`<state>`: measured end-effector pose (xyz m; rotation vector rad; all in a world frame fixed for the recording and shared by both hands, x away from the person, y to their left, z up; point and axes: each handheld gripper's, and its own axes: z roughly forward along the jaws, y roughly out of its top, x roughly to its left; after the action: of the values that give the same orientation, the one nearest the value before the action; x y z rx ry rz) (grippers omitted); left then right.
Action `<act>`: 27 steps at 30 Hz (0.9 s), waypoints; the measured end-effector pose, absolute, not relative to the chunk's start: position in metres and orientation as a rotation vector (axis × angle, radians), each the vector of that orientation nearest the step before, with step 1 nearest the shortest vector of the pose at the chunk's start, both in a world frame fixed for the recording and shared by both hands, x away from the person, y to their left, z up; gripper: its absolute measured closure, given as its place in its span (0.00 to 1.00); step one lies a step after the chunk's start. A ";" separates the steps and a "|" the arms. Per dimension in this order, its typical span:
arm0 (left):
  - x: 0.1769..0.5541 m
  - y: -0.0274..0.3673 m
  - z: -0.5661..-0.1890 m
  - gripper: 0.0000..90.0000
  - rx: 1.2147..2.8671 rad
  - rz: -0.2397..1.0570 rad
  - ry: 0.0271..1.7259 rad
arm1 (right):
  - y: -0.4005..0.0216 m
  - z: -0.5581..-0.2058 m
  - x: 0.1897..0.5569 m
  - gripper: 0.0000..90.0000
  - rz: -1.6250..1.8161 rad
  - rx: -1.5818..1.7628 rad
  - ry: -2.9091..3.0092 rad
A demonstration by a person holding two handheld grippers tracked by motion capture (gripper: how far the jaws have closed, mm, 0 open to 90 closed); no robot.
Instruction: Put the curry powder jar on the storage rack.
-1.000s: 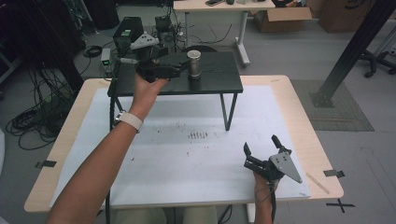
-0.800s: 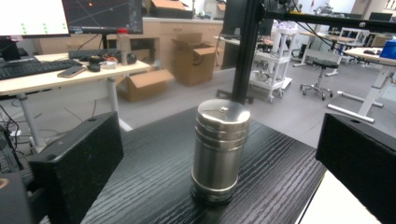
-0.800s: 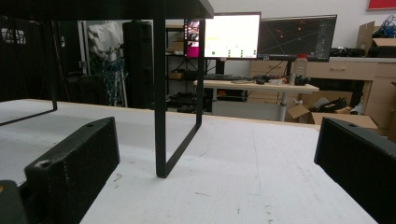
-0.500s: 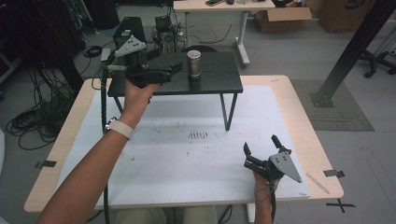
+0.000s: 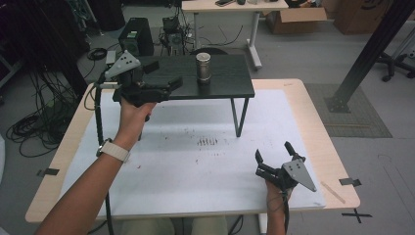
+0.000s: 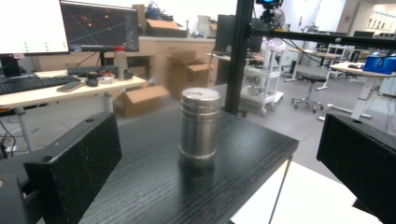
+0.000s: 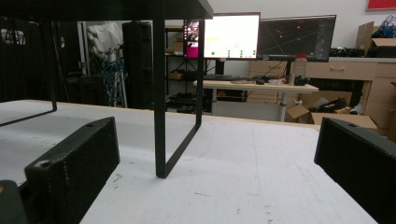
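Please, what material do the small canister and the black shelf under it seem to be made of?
The canister looks like brushed metal, probably stainless steel: silver-grey with a soft sheen and grooved rings near the top. The black shelf looks like wood or a wood-grain laminate, matte, with fine grain lines; which one, I cannot tell. Its thin legs look like black-painted metal.

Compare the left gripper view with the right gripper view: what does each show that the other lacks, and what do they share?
The left gripper view alone has the steel canister standing upright on the top of the black shelf, between the left gripper's wide-open jaws. The right gripper view alone has the shelf's leg frame from low down, standing on the white table, beyond the right gripper's open jaws. Both take in the shelf and the lit monitors behind.
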<state>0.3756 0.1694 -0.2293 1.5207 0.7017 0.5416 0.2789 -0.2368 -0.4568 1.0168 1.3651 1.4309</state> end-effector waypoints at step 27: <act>0.326 0.217 -0.259 0.00 1.411 0.633 0.660 | -0.236 -0.457 0.279 0.00 1.427 1.012 1.367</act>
<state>0.3258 0.2166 -0.2588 1.4110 0.6597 0.6333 0.2789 -0.2365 -0.4568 1.0122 1.3671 1.4274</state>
